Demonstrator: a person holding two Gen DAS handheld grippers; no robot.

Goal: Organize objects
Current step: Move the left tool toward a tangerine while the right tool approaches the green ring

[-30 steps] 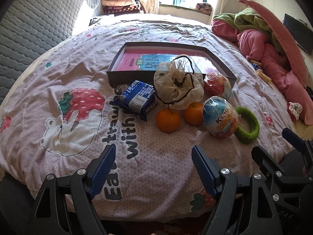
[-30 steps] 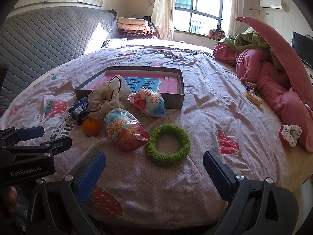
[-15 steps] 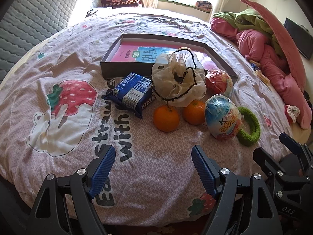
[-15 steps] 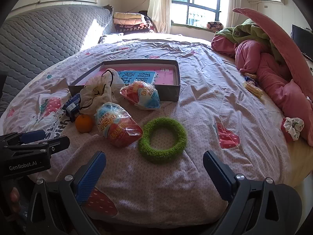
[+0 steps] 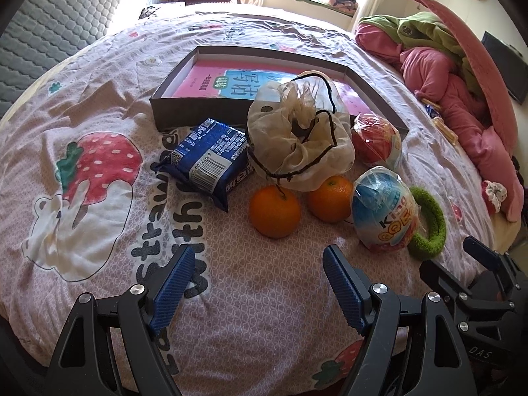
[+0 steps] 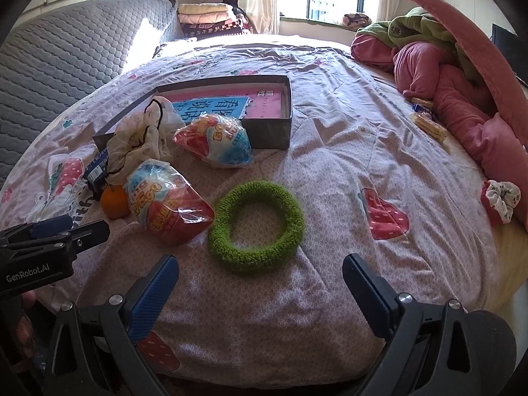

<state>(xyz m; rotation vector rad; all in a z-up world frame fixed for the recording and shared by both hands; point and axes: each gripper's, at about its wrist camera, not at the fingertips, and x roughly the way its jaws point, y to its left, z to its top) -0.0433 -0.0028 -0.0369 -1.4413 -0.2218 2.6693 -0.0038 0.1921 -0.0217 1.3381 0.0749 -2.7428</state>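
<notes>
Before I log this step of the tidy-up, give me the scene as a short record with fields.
surface: bed with a strawberry-print cover
box: open tray with a pink book inside
loose items in front of the box: blue snack packet, mesh pouch, two oranges, two wrapped toy eggs, green ring
left claw: open, empty, facing the oranges
right claw: open, empty, facing the green ring

On the bed (image 5: 99,231), a drawstring pouch (image 5: 297,142) is sitting before the shallow box (image 5: 198,112), a snack packet (image 5: 208,161) lying to its left, two oranges (image 5: 274,211) resting in front, and a knitted ring (image 6: 255,227) lying rightmost.
</notes>
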